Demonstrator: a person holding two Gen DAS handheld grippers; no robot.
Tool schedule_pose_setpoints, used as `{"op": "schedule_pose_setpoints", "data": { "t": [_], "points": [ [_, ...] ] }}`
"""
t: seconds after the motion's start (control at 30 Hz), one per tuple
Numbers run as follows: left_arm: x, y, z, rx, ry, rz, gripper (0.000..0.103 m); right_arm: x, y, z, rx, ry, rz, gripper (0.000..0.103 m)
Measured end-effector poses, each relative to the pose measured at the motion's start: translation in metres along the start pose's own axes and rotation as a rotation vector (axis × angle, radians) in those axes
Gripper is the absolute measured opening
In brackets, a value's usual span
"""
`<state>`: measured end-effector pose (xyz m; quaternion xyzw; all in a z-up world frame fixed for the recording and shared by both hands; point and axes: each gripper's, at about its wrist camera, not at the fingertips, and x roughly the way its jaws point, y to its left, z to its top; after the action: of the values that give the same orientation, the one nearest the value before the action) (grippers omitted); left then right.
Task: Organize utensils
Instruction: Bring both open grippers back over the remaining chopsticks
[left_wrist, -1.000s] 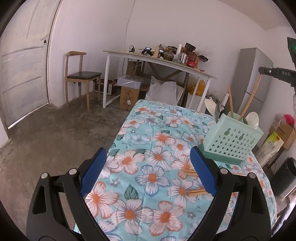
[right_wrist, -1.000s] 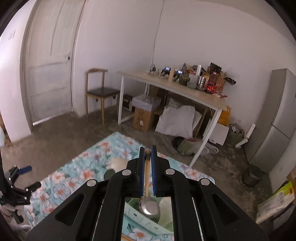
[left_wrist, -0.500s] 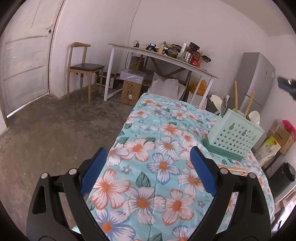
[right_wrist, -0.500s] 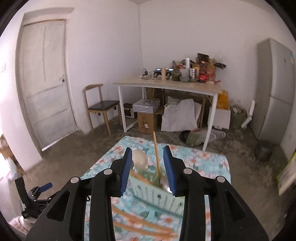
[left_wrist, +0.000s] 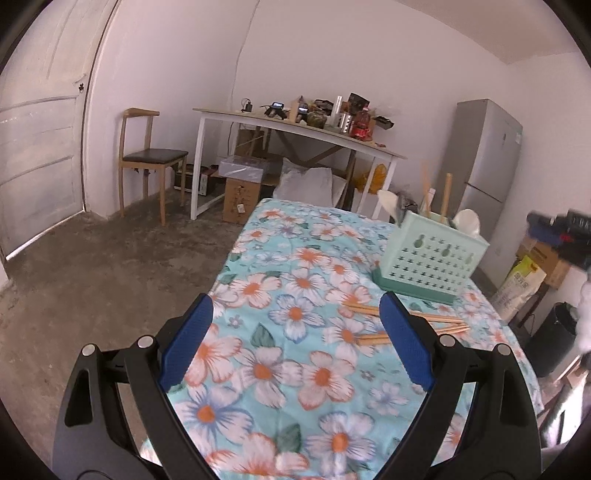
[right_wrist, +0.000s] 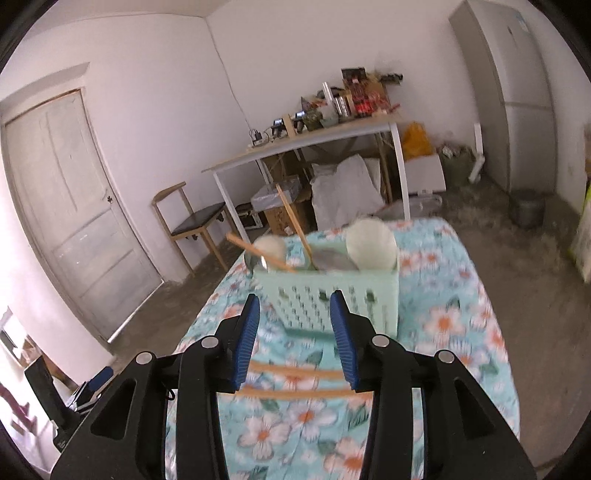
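A mint green perforated utensil holder (left_wrist: 430, 258) stands on the flowered tablecloth (left_wrist: 295, 295); it also shows in the right wrist view (right_wrist: 332, 295). It holds white spoons (right_wrist: 371, 243), metal spoons and wooden chopsticks (right_wrist: 293, 218). Loose wooden chopsticks (left_wrist: 436, 321) lie on the cloth in front of it, and show in the right wrist view (right_wrist: 295, 380). My left gripper (left_wrist: 295, 347) is open and empty above the cloth. My right gripper (right_wrist: 295, 332) is open and empty, above the loose chopsticks, in front of the holder.
Behind the table stand a white desk (left_wrist: 295, 125) with clutter, a wooden chair (left_wrist: 147, 162), cardboard boxes (left_wrist: 240, 192) and a grey fridge (left_wrist: 480, 162). A door (right_wrist: 74, 203) is on the left. A black bin (left_wrist: 554, 332) stands at the right of the table.
My right gripper has opened and let go of a chopstick into the holder, then pulled back and down toward the loose chopsticks. My left gripper has stayed open with a small shift of view.
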<state>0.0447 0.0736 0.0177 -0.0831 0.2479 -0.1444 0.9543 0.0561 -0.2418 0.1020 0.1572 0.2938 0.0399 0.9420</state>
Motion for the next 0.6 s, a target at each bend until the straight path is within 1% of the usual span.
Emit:
{"op": "schedule_pose_setpoints", "data": {
  "t": [0.13, 0.33, 0.43, 0.5, 0.6],
  "points": [
    [0.001, -0.016, -0.001, 0.026, 0.023, -0.020, 0.088, -0.002, -0.013, -0.020, 0.009, 0.045, 0.002, 0.039],
    [0.010, -0.050, -0.002, 0.096, 0.052, -0.037, 0.088, 0.001, -0.039, -0.058, 0.081, 0.129, 0.003, 0.039],
    [0.018, -0.062, -0.005, 0.112, 0.082, -0.023, 0.088, 0.004, -0.056, -0.073, 0.150, 0.162, 0.007, 0.039],
    [0.024, -0.069, -0.008, 0.125, 0.101, -0.011, 0.088, 0.007, -0.066, -0.079, 0.178, 0.171, 0.009, 0.042],
    [0.032, -0.073, -0.013, 0.137, 0.130, 0.003, 0.088, 0.017, -0.078, -0.085, 0.196, 0.201, 0.012, 0.042]
  ]
}}
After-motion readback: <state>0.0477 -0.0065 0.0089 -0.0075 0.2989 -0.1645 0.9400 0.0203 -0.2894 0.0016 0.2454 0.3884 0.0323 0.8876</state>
